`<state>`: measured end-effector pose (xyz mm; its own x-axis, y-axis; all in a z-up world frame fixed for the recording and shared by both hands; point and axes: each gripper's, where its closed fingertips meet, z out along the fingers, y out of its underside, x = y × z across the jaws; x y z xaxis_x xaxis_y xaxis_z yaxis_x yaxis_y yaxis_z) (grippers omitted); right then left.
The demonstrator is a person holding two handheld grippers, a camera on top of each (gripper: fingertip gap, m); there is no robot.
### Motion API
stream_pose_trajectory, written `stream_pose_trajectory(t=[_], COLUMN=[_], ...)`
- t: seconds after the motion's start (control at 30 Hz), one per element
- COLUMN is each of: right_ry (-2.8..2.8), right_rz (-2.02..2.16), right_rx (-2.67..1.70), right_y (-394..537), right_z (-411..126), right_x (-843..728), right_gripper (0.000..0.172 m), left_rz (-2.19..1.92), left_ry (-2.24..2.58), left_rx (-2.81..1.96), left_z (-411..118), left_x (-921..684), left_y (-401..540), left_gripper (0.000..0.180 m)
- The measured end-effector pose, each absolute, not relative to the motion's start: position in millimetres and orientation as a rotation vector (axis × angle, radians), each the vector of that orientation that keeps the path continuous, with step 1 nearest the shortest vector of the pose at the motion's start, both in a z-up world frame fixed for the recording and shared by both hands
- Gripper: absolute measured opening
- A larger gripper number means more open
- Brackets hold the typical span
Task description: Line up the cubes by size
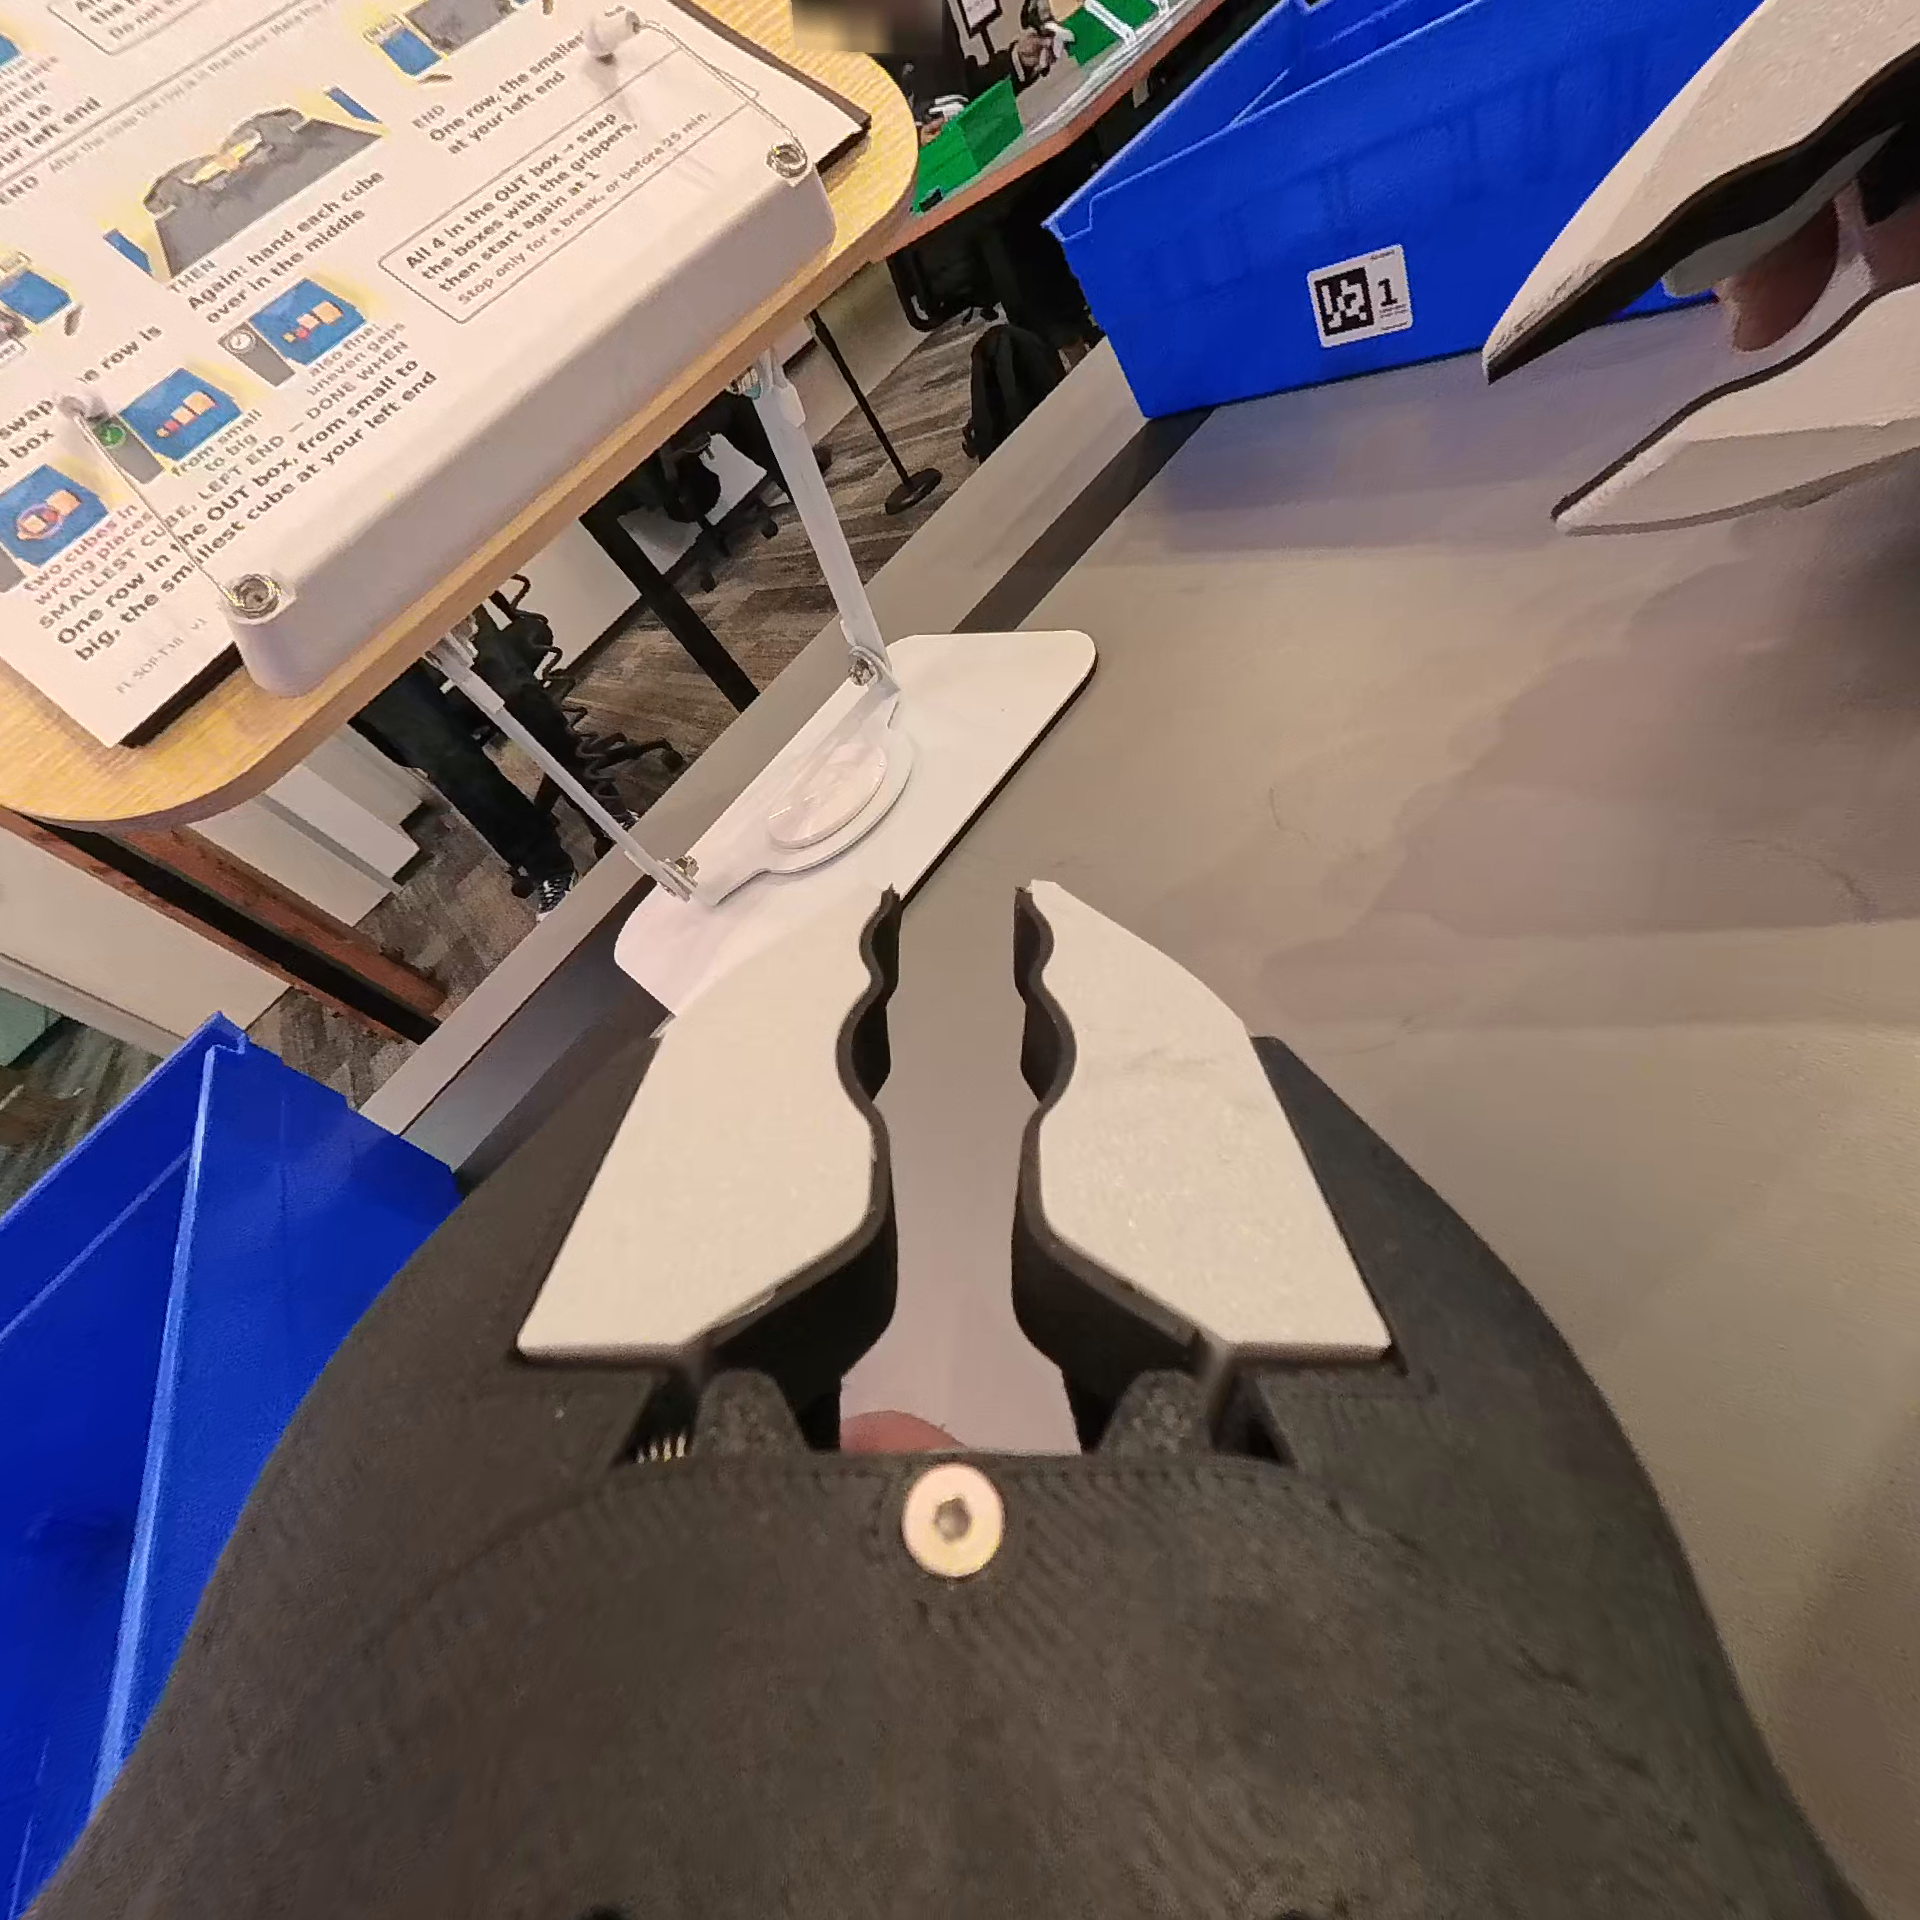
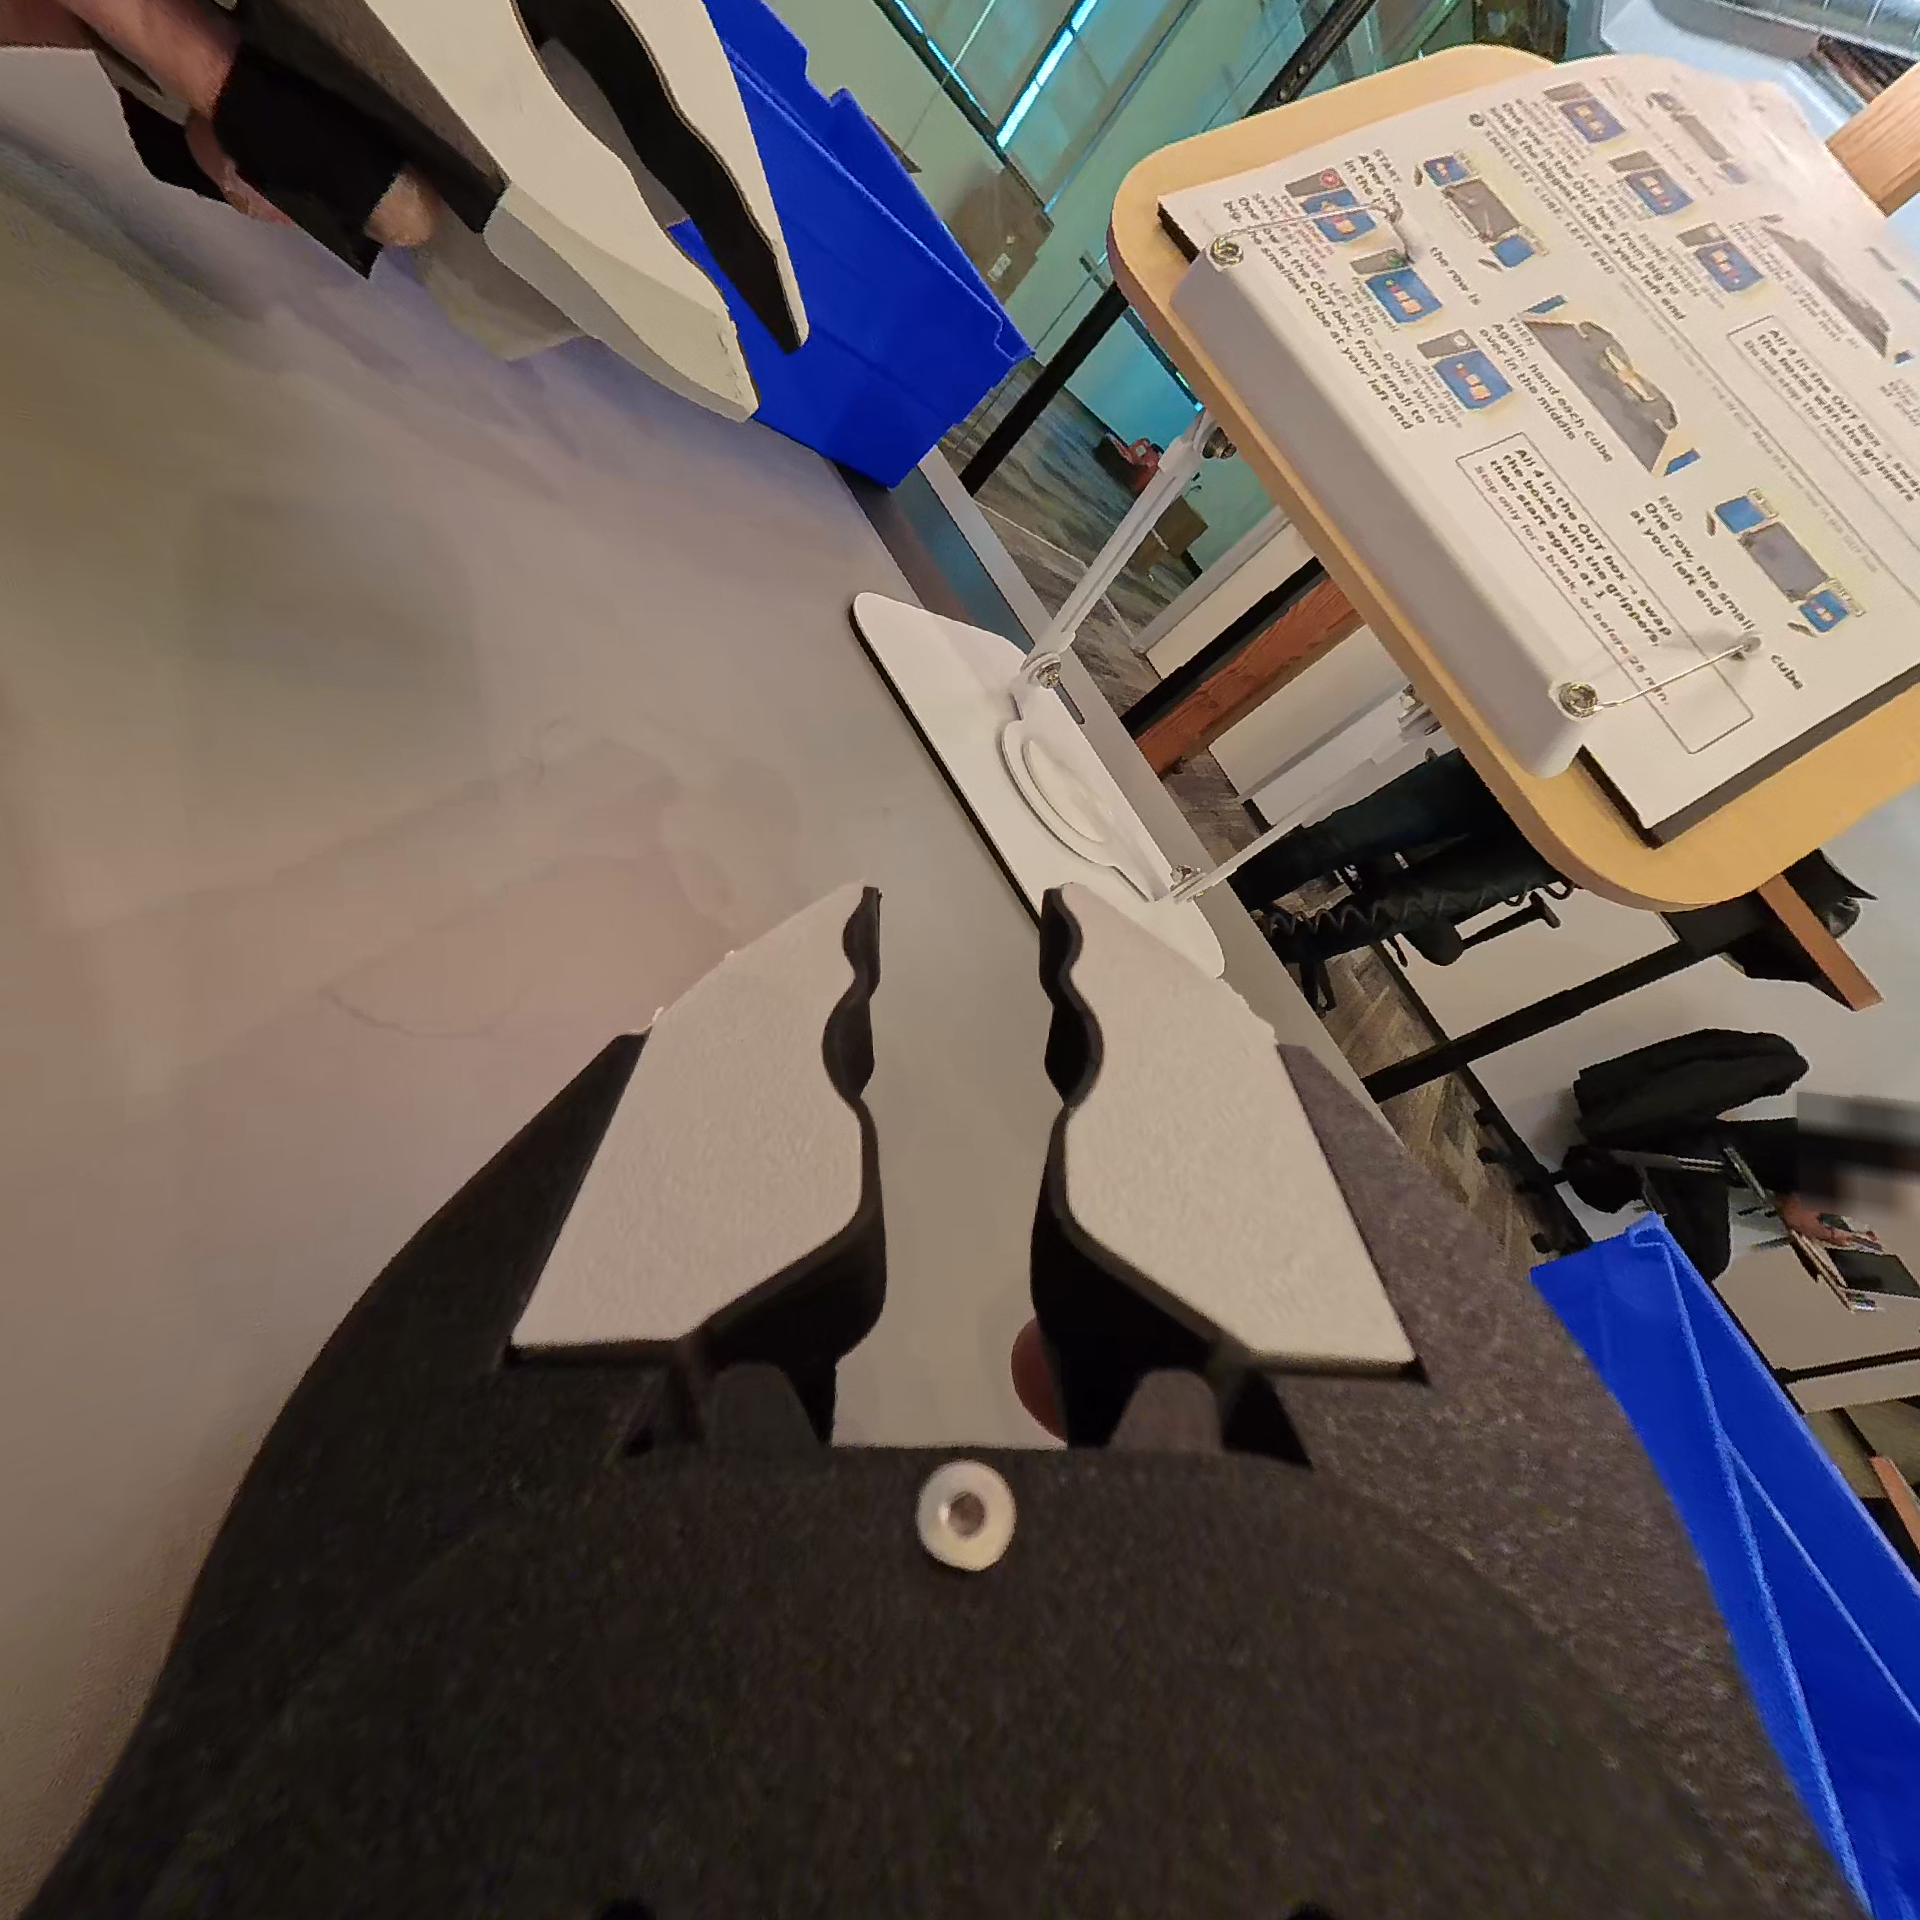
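Left white-fingered gripper (image 1: 956, 904) and right white-fingered gripper (image 2: 961, 904), frame centre: jaws slightly spread, empty, above the grey tabletop (image 1: 1455, 831).

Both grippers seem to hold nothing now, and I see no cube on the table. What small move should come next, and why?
Probably turn one gripper toward a blue bin to look for a cube. The left gripper and the right gripper both stand open over bare grey table, with only table visible between their fingers. No cube shows in either view, and the inside of the bins is hidden.
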<state>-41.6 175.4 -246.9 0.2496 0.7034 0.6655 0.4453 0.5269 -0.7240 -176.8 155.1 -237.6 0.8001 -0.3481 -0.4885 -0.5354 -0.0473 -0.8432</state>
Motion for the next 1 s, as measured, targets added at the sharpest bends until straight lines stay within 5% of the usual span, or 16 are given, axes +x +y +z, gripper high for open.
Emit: stream_pose_trajectory(t=[0.3, 0.53, 0.77, 1.0], right_ry=[-1.341, -1.127, -0.691, -0.454], right_rz=[0.208, 0.071, -0.094, -0.283], right_rx=[-1.048, -0.991, -1.015, -1.22], right_y=[177, 199, 253, 311], right_z=[-235, -168, -97, -121], right_x=[-38, 3, 133, 271], right_gripper=[0.033, 0.038, 0.043, 0.053], left_rz=[0.282, 0.502, 0.69, 0.652], left_ry=[0.701, 0.503, 0.044, -0.226], left_rx=[-1.602, -1.389, -1.397, -1.602], left_z=[-222, -122, -84, -146], left_x=[-185, -247, -406, -498], left_y=[153, 119, 64, 51], left_gripper=[0.025, 0.028, 0.076, 0.1])
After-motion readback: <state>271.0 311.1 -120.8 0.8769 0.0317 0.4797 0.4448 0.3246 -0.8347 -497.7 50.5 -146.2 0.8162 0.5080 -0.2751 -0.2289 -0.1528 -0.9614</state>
